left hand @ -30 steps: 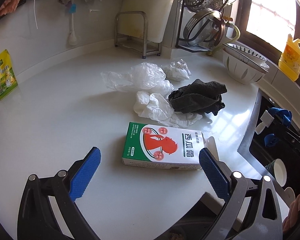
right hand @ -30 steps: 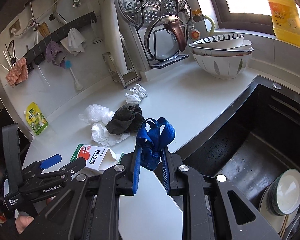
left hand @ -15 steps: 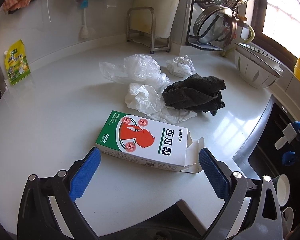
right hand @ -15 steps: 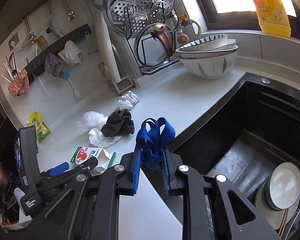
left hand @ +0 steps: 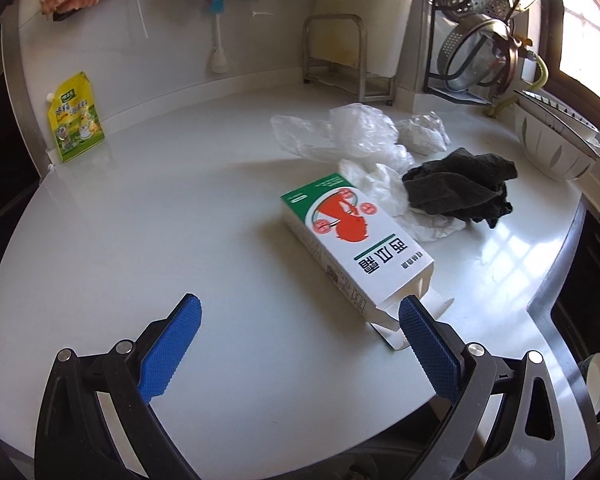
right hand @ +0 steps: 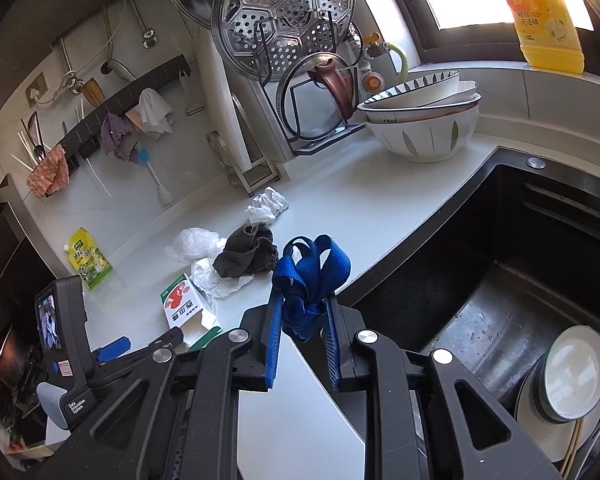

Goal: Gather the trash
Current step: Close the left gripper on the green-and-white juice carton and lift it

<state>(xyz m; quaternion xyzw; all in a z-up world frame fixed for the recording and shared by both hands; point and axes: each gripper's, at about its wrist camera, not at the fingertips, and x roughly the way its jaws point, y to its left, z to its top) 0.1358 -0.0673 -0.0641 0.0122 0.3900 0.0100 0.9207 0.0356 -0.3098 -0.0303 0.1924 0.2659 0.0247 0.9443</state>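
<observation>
The left gripper (left hand: pixel 300 312) has its jaws spread wide, and its blue, cross-hatched rubber pads grip nothing; the right-hand pad (left hand: pixel 424 348) touches, or sits just in front of, the torn open flap of a cardboard carton (left hand: pixel 356 248). The carton is a flat rectangular box, white with a green band and a red figure, lying on its broad face right of centre in the left wrist view on a smooth, glossy white countertop (left hand: pixel 160 220). Just beyond the carton, toward the upper right of that frame, lie a crinkled translucent plastic bag (left hand: pixel 356 132), a crumpled white plastic sheet (left hand: pixel 384 188) touching the carton's far end, a wadded ball of printed paper (left hand: pixel 424 132) and a bunched dark grey knitted cloth (left hand: pixel 464 188). A yellow-green spouted pouch (left hand: pixel 76 118) leans against the wall at the left. The right gripper (right hand: pixel 302 320) is closed tightly on a loop of blue woven mesh strap (right hand: pixel 312 272), whose folds bulge above the pads at the centre of the right wrist view. To the right of that frame is a dark, matte sink (right hand: pixel 520 272) holding round white plates (right hand: pixel 572 372); stacked white ceramic bowls (right hand: pixel 424 128) stand on the counter above it.
</observation>
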